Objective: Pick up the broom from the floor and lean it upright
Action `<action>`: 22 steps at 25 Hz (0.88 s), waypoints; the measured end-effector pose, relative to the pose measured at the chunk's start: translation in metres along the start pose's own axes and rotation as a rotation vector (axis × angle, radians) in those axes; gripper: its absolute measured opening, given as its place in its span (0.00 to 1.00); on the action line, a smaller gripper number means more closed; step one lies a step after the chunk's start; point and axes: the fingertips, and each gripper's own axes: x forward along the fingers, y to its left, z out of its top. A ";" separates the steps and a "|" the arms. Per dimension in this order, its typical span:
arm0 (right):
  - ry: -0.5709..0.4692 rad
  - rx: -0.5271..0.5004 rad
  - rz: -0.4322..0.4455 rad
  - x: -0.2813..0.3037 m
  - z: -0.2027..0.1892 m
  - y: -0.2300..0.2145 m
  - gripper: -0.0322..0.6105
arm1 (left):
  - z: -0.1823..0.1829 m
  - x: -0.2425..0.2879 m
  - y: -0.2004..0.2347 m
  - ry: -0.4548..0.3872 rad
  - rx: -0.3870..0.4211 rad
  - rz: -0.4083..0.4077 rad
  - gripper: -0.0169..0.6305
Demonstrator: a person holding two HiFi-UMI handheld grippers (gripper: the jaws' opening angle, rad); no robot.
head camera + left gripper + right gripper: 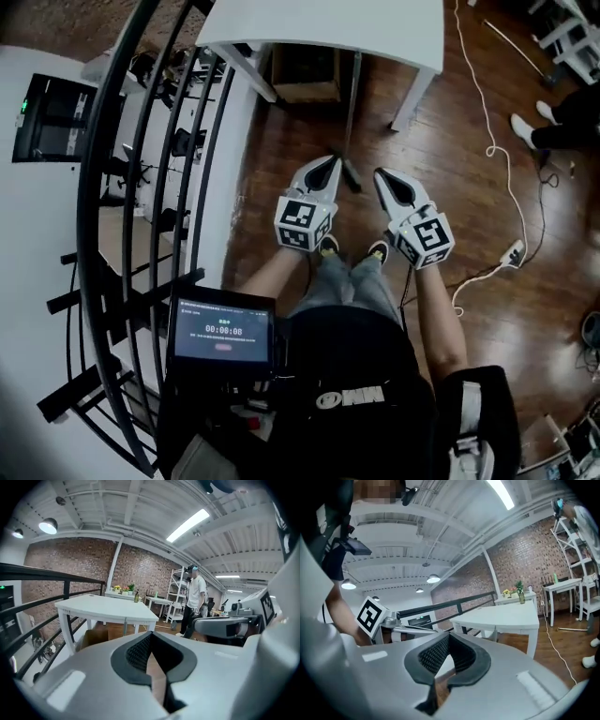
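Observation:
The broom [352, 103] stands upright with its thin handle against the front edge of the white table [328, 23] and its dark head [350, 176] on the wooden floor. In the left gripper view the handle [125, 626] shows as a thin pole at the table's edge [103, 606]. My left gripper [332, 164] is raised just left of the broom head, shut and empty. My right gripper [382, 176] is beside it on the right, also shut with nothing in it. Both point roughly level toward the table.
A cardboard box [305, 75] sits under the table. A black railing [141, 187] runs along the left. White cables [497, 150] and a power strip [514, 251] lie on the floor at right. A person [194, 602] stands beyond the table near shelving.

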 end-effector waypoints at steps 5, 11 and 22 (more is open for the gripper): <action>-0.048 -0.027 0.019 0.018 0.020 0.004 0.05 | 0.032 -0.003 0.005 -0.049 0.027 -0.010 0.05; -0.059 -0.007 0.043 0.032 0.029 -0.011 0.05 | 0.064 0.012 0.005 -0.115 0.066 0.011 0.05; -0.064 -0.016 0.017 0.037 0.045 -0.028 0.05 | 0.083 0.025 -0.011 -0.156 0.090 -0.020 0.05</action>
